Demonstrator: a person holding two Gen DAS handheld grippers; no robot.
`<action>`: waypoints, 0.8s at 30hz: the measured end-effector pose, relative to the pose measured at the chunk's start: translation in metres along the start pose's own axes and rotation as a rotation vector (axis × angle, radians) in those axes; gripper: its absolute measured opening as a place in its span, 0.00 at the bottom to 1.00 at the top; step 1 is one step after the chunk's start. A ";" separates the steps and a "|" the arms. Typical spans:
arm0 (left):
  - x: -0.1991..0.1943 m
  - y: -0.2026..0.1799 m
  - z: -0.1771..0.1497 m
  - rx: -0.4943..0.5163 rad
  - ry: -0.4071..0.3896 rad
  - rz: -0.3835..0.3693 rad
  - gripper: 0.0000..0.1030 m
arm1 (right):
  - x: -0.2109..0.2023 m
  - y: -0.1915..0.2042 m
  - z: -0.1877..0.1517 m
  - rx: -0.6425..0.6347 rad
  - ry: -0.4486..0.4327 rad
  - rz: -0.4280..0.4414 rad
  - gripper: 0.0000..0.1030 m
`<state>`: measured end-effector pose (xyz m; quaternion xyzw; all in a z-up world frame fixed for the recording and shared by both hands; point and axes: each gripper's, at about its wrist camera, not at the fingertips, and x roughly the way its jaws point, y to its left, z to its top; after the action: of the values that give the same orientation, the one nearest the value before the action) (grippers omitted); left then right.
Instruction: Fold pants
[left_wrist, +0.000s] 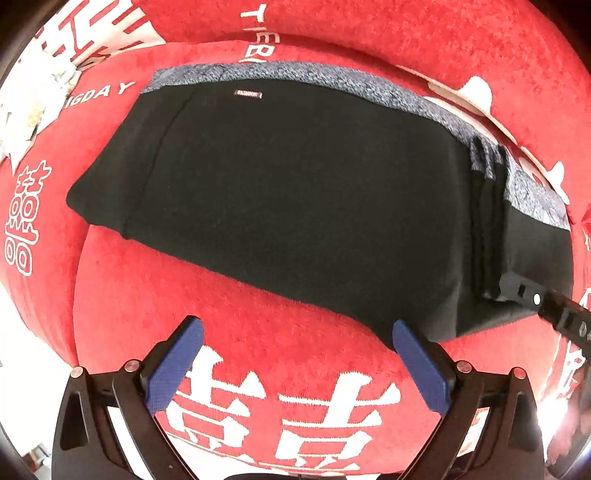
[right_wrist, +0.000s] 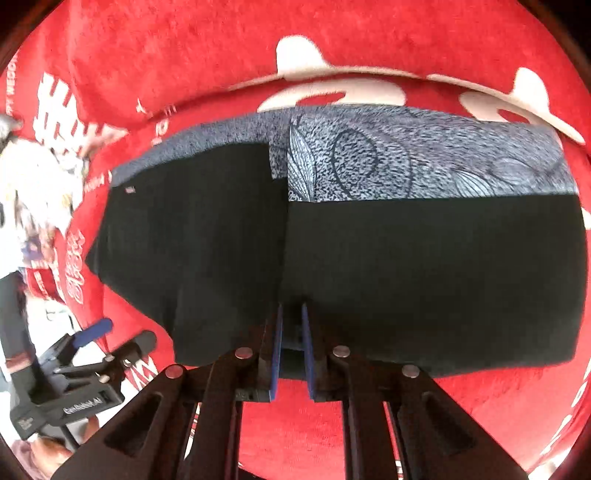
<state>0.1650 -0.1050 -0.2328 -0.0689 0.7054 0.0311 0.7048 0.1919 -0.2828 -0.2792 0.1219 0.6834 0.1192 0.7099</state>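
The black pants (left_wrist: 295, 192) with a grey patterned band (left_wrist: 332, 79) lie folded on the red cloth. My left gripper (left_wrist: 297, 332) is open and empty, just short of the pants' near edge. In the right wrist view the pants (right_wrist: 406, 266) fill the middle, the patterned band (right_wrist: 424, 162) along their far side. My right gripper (right_wrist: 292, 312) is shut on the near edge of the pants' folded layer. The right gripper also shows in the left wrist view (left_wrist: 517, 290) at the right, on the pants.
A red plush cloth (left_wrist: 258, 321) with white characters covers the surface. It also shows in the right wrist view (right_wrist: 369, 51). The left gripper (right_wrist: 92, 343) shows at the lower left of the right wrist view. White clutter (right_wrist: 33, 177) lies at the left edge.
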 end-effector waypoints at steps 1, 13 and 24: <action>-0.006 -0.005 -0.006 0.001 0.003 0.000 1.00 | -0.002 0.001 -0.003 -0.011 0.009 -0.001 0.14; -0.012 -0.008 -0.011 -0.003 0.017 -0.009 1.00 | -0.017 -0.006 -0.048 -0.028 0.090 0.018 0.45; -0.002 0.019 -0.011 -0.033 0.014 -0.034 1.00 | -0.017 0.011 -0.043 -0.057 0.082 0.007 0.62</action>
<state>0.1520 -0.0880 -0.2320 -0.0928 0.7085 0.0303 0.6989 0.1479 -0.2777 -0.2614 0.0991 0.7077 0.1459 0.6841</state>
